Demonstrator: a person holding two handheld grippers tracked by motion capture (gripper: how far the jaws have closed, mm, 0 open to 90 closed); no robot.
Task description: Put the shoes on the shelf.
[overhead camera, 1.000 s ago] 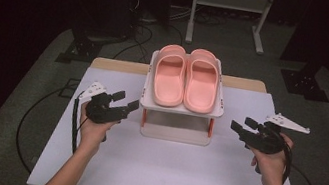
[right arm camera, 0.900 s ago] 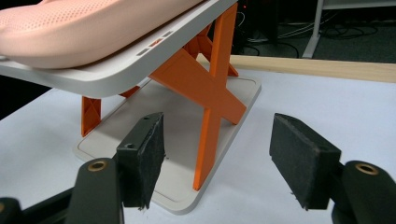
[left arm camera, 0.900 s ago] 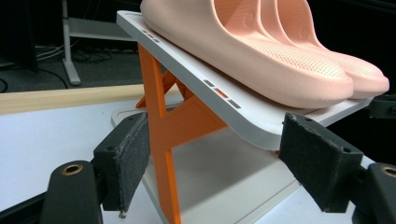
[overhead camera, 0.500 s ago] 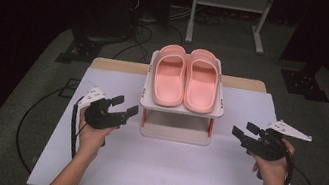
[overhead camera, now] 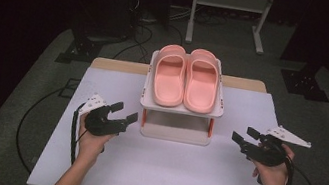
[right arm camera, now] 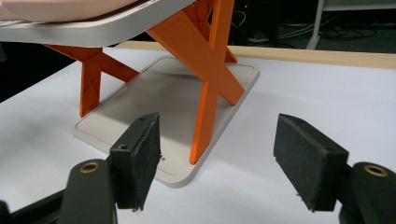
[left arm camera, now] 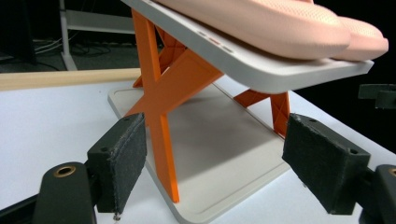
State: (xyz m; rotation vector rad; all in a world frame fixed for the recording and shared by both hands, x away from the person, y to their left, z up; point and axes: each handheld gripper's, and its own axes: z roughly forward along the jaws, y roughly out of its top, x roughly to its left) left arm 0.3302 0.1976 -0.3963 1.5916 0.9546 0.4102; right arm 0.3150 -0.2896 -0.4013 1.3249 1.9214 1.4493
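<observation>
Two pink slippers (overhead camera: 185,81) lie side by side on the tilted top shelf (overhead camera: 180,109) of a white rack with orange cross legs (left arm camera: 161,116) and a flat base (left arm camera: 224,154). My left gripper (overhead camera: 127,112) is just left of the rack, low and pointing at it. In the left gripper view its pads (left arm camera: 119,163) stand wide, having just been opening, with nothing between them. My right gripper (overhead camera: 243,133) is to the right of the rack and points at its orange cross (right arm camera: 210,60). The right gripper (right arm camera: 217,158) is open and has just been opening too, with nothing between its pads.
The rack stands at the back middle of a white table top (overhead camera: 163,178) with a wooden strip (overhead camera: 116,64) along its far edge. Cables (overhead camera: 32,116) trail off the table's left side. A metal stand (overhead camera: 228,4) is on the floor behind.
Both grippers have shifted slightly toward the table's near edge, and their jaws stand a little wider. The rack and slippers have not moved.
</observation>
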